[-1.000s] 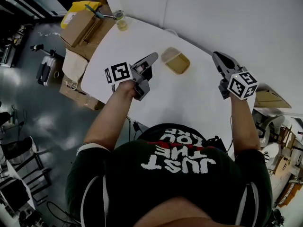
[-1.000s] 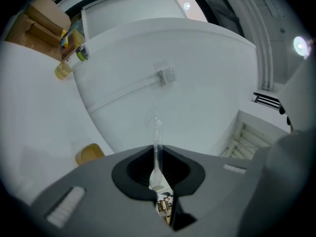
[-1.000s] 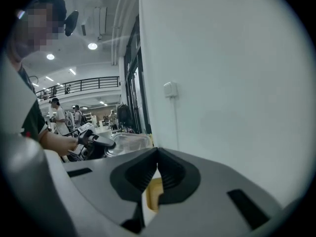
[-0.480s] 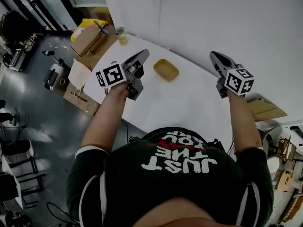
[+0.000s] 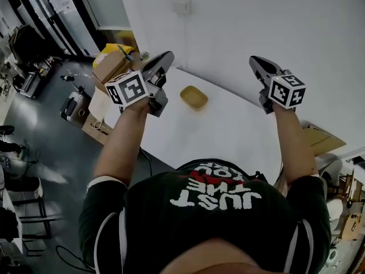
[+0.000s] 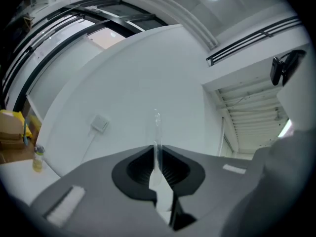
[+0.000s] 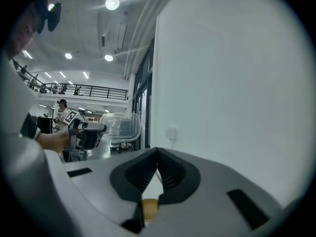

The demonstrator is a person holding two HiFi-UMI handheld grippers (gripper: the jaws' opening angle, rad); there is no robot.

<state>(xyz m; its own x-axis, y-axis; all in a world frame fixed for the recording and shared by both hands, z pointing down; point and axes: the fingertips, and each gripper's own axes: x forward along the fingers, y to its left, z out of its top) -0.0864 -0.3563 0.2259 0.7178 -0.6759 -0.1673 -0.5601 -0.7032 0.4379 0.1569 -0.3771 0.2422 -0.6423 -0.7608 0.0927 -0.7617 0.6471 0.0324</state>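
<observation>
Because my left claw (image 5: pixel 163 59) pinches the clear lid (image 6: pixel 157 132) by its edge, the lid stands upright, high above the yellow tub (image 5: pixel 194 97) on the white table (image 5: pixel 228 136). My right claw (image 5: pixel 255 63), pressed together on nothing, hangs raised well apart, leaving room.

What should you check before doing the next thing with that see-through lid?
1. Clear lid pinched in the left gripper: ok.
2. Right gripper shut with nothing in it: ok.
3. Yellow container sits open on the white table: ok.
4. Both grippers held apart from the container: ok.
5. Which side of the lid faces down: cannot tell.
</observation>
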